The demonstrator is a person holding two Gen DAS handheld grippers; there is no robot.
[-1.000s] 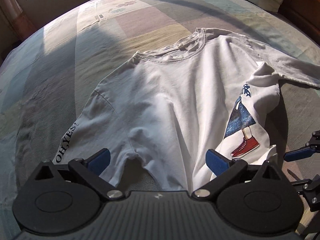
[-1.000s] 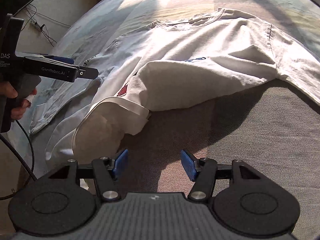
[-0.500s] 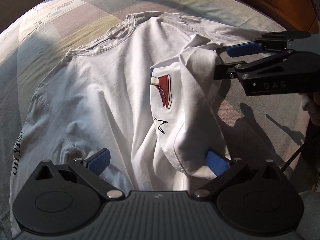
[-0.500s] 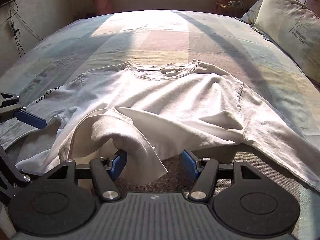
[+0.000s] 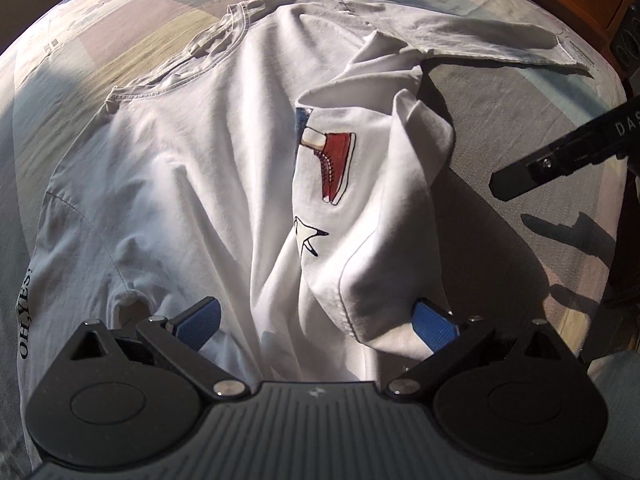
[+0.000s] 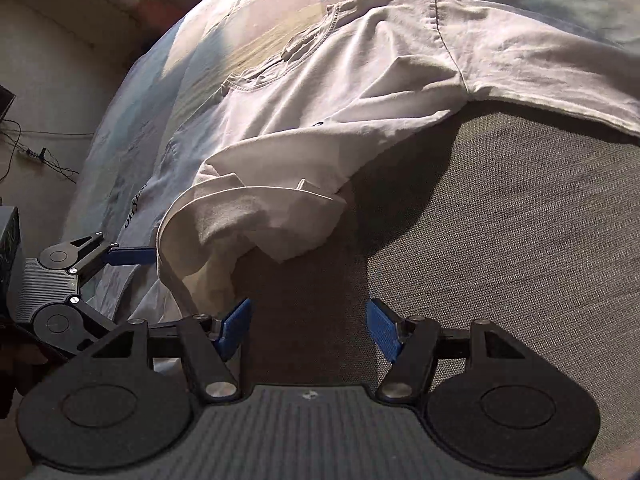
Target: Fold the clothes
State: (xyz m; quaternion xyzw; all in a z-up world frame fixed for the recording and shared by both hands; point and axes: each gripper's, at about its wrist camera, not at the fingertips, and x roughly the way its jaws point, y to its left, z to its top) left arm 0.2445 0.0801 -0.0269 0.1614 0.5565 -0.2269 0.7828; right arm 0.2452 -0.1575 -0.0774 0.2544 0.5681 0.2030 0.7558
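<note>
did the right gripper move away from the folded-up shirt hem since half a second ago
Yes. The right gripper has pulled back off the shirt; its fingers, opening, now frame bare grey blanket, with the flipped hem off to their left.

The T-shirt (image 5: 192,184) is soft white cotton-like cloth, matt and creased, with a flat printed red sneaker (image 5: 335,166). The bed (image 6: 520,260) shows coarse grey woven fabric. Each claw (image 6: 308,326) is matt black plastic with ribbed blue pads (image 6: 382,332) and shiny metal pivot pins.
</note>
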